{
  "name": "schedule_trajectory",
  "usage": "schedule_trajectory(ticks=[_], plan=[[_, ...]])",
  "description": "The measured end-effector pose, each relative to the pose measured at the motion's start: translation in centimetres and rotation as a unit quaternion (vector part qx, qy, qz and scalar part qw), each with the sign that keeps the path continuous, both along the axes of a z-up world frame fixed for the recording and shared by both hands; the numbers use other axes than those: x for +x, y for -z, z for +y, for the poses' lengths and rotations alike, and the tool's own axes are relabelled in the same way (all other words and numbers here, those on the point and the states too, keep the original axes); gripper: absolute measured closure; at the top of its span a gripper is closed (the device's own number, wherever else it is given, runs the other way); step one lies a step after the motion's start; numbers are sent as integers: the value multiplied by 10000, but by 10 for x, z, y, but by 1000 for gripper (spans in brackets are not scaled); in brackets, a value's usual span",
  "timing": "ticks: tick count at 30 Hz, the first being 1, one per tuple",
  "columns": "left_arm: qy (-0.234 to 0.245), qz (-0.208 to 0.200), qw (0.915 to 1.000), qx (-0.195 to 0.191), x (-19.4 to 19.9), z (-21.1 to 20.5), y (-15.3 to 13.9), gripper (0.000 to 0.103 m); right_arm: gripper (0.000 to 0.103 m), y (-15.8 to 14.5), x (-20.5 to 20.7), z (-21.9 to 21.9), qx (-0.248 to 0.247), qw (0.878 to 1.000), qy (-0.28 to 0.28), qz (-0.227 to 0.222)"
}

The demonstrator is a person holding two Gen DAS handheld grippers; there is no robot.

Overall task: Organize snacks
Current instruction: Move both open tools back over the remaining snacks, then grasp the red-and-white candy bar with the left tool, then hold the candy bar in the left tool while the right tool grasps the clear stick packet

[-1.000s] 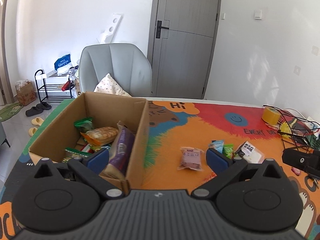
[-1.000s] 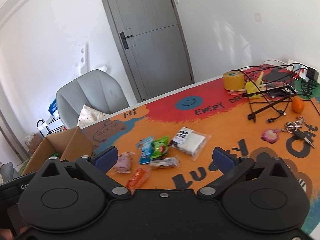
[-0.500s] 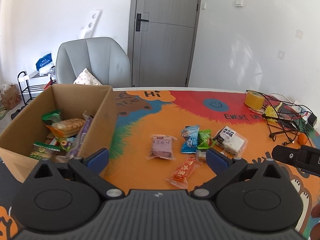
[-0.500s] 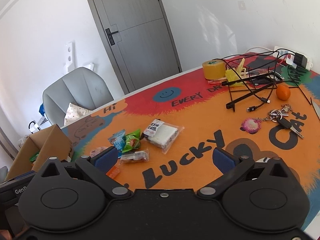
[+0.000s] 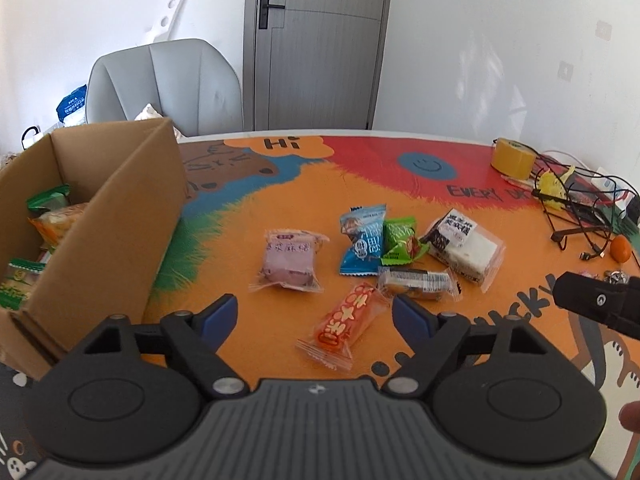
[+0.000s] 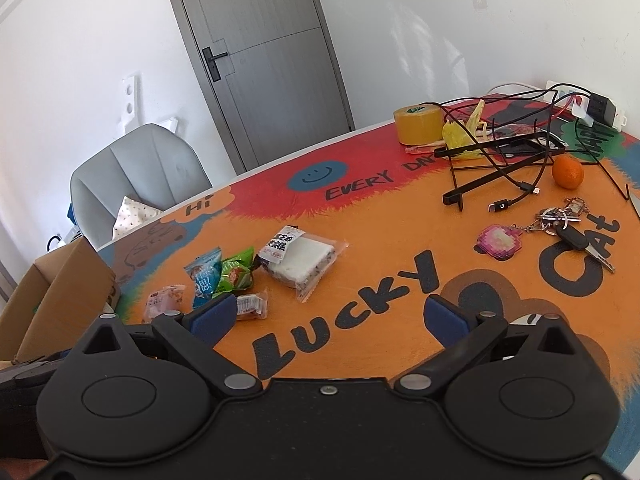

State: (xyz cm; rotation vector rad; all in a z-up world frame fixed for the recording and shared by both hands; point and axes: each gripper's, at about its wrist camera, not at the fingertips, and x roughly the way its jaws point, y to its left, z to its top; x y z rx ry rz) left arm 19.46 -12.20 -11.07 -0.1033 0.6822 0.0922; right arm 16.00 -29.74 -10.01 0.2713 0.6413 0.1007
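My left gripper (image 5: 314,316) hung over the near part of the desk (image 5: 248,216), its jaws apart and just closing in a little, with nothing pressed between the pads. The orange snack bar (image 5: 346,322) lay in the gap below, touching neither finger as far as I could make out. Just beyond it sat the pink packet (image 5: 290,260), the blue packet (image 5: 362,240), the green packet (image 5: 400,240), a clear-wrapped dark bar (image 5: 418,282) and the white rice cake (image 5: 466,246), all bunched mid-desk, some overlapping.

The cardboard box (image 5: 132,220) stood at the left edge of the desk, cut off by the frame; I could see only slivers of the packets inside behind its wall, not how many there were.

My right gripper (image 6: 328,314) was wide open and holding nothing, over the black lettering on the desk mat. Its left finger (image 6: 210,316) covered part of the dark bar and hid the orange snack bar completely in that view. In the left view the right gripper showed only as a black block at the right edge.

At the far right corner a tape roll (image 6: 418,124), tangled cables (image 6: 516,160), an orange (image 6: 567,173) and keys (image 6: 560,224) crowded together; what lay under the cables I couldn't tell.
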Motion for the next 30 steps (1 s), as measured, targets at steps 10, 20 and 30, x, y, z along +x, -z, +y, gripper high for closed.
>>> schedule_trajectory(ticks=[10,20,30], plan=[[17,200,9998,-18,13,-2,15,44,7,9,10,2,99,9999,-72,98],[-39,198,9998,-55,15,10,16,84,9,13,23,28,76,9993,-316,166],[-285,39,9995,-152,10,33,7,84,23,17,33,53,-4,9981,-582,224]])
